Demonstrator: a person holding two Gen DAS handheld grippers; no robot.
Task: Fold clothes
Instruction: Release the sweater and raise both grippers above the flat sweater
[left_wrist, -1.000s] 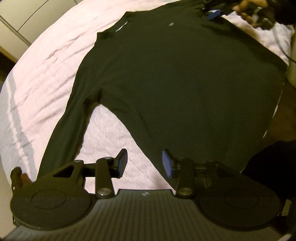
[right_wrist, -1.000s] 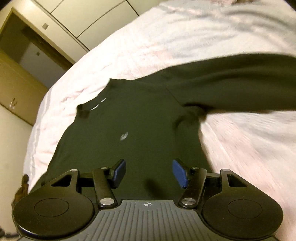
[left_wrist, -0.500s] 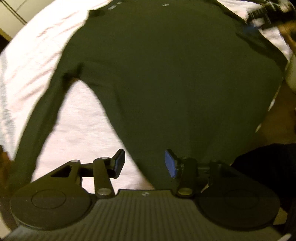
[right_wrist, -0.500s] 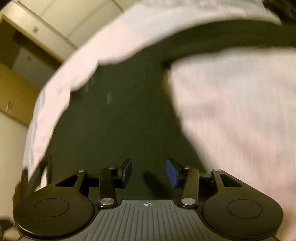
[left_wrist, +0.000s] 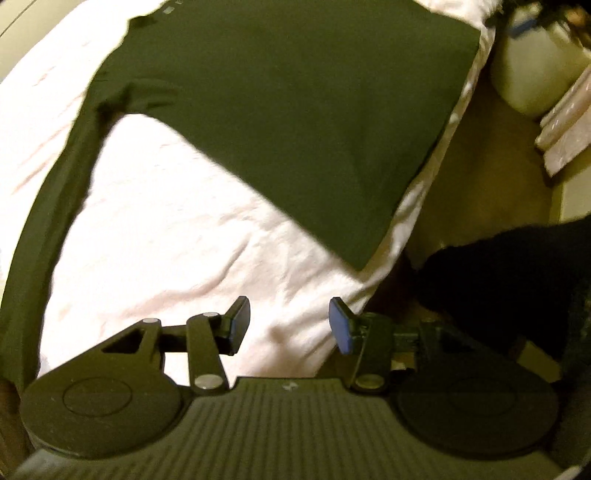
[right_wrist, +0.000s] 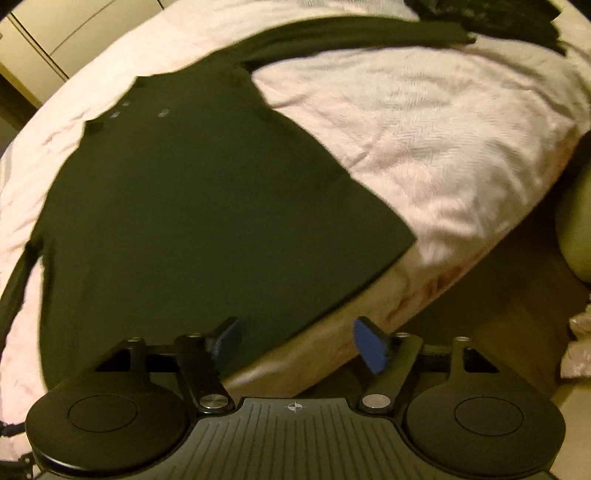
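A dark long-sleeved shirt lies spread flat on a pale pink bed cover, collar at the far end. Its left sleeve runs down the left side in the left wrist view. In the right wrist view the shirt fills the left half and its other sleeve stretches to the upper right. My left gripper is open above bare cover, just short of the shirt's near hem corner. My right gripper is open at the hem by the bed's edge, holding nothing.
The bed's edge drops to a wooden floor. A pale bin and a pink bundle sit beside the bed. A dark heap of cloth lies at the far end. A person's dark garment is near my left gripper.
Both grippers have drawn back toward the hem end of the shirt. The left one now hovers over bare cover beyond the hem corner; the right one reached the bed edge and opened wider.
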